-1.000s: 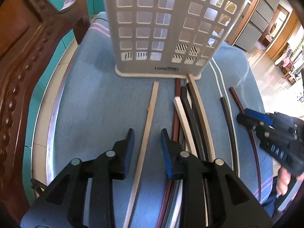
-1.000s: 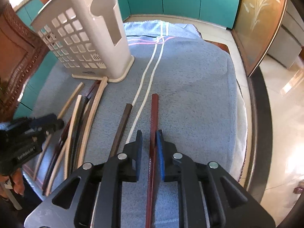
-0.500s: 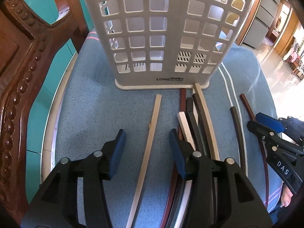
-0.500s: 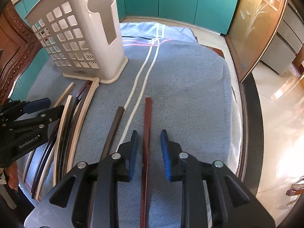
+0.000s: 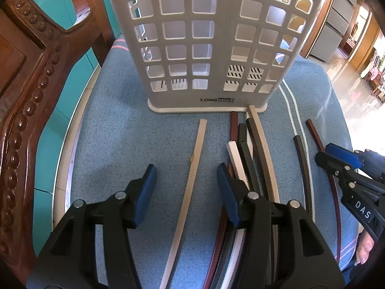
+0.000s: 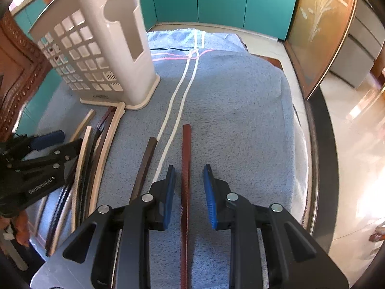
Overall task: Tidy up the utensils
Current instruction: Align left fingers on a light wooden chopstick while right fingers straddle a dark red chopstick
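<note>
Several chopsticks lie on a blue towel [image 5: 115,139] in front of a white lattice utensil holder [image 5: 207,48]. My left gripper [image 5: 186,175] is open, its fingers on either side of a pale wooden chopstick [image 5: 195,168] that lies flat. A bundle of dark, white and tan chopsticks [image 5: 250,154] lies just to its right. My right gripper [image 6: 189,183] is open, straddling a reddish-brown chopstick [image 6: 185,159] on the towel. A dark brown chopstick [image 6: 145,163] lies to its left. The utensil holder [image 6: 101,55] stands at the far left in the right wrist view.
A carved wooden chair back [image 5: 26,91] rises at the left beside the table edge. Teal cabinets [image 6: 216,0] stand behind the table. The towel [image 6: 240,101] right of the white stripes is bare. A person's fingers [image 5: 365,248] show at the lower right.
Both grippers have opened wider. The right gripper was shut on the reddish-brown chopstick a second ago and has let it go. The left view has moved closer to the holder.
</note>
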Demonstrator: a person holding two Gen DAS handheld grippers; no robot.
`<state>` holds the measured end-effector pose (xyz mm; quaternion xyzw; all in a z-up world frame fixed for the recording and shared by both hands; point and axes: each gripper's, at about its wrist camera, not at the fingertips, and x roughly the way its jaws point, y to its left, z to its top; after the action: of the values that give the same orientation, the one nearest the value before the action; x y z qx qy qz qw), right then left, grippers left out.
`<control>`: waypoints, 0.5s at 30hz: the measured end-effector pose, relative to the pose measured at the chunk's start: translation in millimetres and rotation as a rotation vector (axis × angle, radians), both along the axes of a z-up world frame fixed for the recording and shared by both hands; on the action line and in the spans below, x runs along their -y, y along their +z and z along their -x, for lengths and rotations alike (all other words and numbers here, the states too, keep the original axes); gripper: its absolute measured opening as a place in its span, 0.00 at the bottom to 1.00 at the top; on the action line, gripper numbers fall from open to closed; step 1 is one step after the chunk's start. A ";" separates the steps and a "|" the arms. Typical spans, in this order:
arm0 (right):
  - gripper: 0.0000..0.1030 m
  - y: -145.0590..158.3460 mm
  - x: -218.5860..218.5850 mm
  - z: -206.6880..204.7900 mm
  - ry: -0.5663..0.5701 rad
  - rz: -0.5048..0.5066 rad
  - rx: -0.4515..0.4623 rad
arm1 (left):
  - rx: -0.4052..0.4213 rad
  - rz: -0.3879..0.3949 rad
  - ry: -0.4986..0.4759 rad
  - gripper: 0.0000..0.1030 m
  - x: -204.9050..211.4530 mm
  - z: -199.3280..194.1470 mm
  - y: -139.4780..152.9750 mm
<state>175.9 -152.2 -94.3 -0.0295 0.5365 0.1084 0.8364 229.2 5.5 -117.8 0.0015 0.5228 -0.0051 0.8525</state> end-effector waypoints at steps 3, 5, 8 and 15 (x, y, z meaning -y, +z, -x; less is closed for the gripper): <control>0.24 -0.1 -2.8 0.7 0.013 0.024 0.013 | 0.000 0.000 0.000 0.52 0.0 0.1 0.4; 0.24 -0.7 -4.6 1.1 0.017 0.037 0.018 | 0.001 -0.001 -0.001 0.52 -0.2 0.4 0.8; 0.24 -0.9 -5.7 1.9 0.018 0.044 0.022 | 0.001 0.000 -0.001 0.52 0.0 0.9 1.2; 0.24 -1.2 -6.9 2.4 0.021 0.048 0.024 | -0.001 -0.003 0.001 0.52 0.6 2.1 1.1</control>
<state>173.5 -145.3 -95.5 -0.0564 0.5285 0.1038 0.8407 227.1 4.9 -116.7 0.0025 0.5232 -0.0036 0.8522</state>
